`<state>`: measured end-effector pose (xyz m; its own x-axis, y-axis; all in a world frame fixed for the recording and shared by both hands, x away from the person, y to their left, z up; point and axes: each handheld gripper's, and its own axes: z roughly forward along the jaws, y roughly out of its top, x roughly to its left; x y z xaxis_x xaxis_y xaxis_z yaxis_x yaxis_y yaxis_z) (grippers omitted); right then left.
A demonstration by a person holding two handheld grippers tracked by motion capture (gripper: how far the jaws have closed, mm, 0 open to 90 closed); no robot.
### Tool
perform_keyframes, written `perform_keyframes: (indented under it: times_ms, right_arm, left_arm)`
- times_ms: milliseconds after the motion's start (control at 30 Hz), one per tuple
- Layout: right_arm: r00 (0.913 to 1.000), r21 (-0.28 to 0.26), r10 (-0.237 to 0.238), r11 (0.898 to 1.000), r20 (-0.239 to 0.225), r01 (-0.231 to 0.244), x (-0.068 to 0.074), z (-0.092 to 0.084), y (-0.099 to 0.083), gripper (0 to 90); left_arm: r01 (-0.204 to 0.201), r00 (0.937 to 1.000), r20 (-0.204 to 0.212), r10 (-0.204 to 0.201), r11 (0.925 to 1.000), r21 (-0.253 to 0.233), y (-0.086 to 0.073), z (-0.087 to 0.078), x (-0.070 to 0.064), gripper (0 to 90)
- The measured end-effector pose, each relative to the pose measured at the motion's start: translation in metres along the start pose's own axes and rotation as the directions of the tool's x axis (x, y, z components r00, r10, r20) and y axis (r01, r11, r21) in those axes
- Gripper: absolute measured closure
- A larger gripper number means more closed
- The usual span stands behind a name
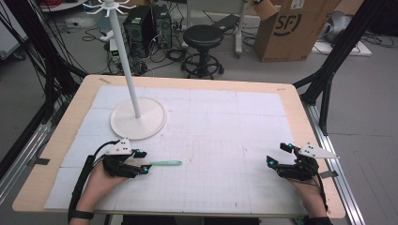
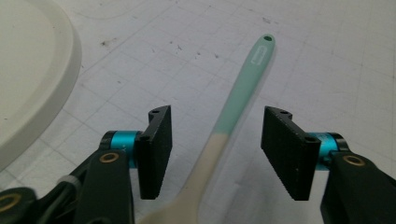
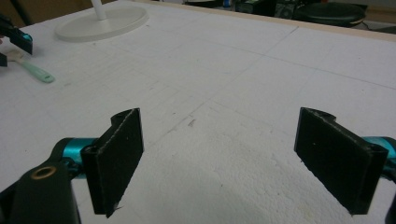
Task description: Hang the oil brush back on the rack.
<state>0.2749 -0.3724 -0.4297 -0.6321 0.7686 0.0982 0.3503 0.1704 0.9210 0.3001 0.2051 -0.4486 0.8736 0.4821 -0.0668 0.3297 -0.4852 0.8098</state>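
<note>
A spatula [image 1: 164, 163] with a mint-green handle and a cream head lies flat on the white gridded mat at the front left. In the left gripper view the spatula [image 2: 238, 93] runs between the two black jaws, with a gap on each side of the handle. My left gripper [image 1: 143, 161] stands open around it, low over the mat. Far over at the front right, my right gripper [image 1: 277, 153] is wide open above bare mat, nothing between its jaws. The right gripper view catches the spatula [image 3: 37, 71] at its far left.
A white stand with a round base [image 1: 138, 119] and a tall pole [image 1: 124, 51] rises behind the left hand. The mat covers a wooden table [image 1: 300, 108]. On the floor beyond stand a black stool [image 1: 202, 37], a cardboard box [image 1: 291, 28] and computer towers [image 1: 141, 28].
</note>
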Motion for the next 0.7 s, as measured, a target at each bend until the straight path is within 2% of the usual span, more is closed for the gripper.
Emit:
perform_keyframes:
  times_ms: [133,400,600,700]
  right_arm:
    - [1.0000,0.000,0.004,1.000,0.002,-0.004,0.0000,-0.0005,0.0001,15.0]
    - [1.0000,0.003,0.003,1.000,-0.001,-0.003,0.0003,0.0001,0.0001,14.9]
    - [1.0000,0.003,0.004,1.000,-0.004,-0.004,0.0006,0.0003,0.0002,15.0]
    - [1.0000,0.002,-0.002,1.000,-0.005,0.002,0.0006,0.0008,0.0005,14.9]
  left_arm:
    - [-0.007,1.0000,-0.004,0.007,0.9998,0.021,-0.0003,0.0019,-0.0006,52.4]
    - [-0.001,0.9996,-0.026,0.002,0.9996,0.027,-0.0002,0.0028,-0.0012,62.2]
    - [-0.021,0.9987,-0.047,0.022,0.9992,0.035,0.0002,0.0034,-0.0033,67.0]
    - [-0.040,0.9982,-0.042,0.042,0.9985,0.036,0.0003,0.0038,-0.0051,71.2]
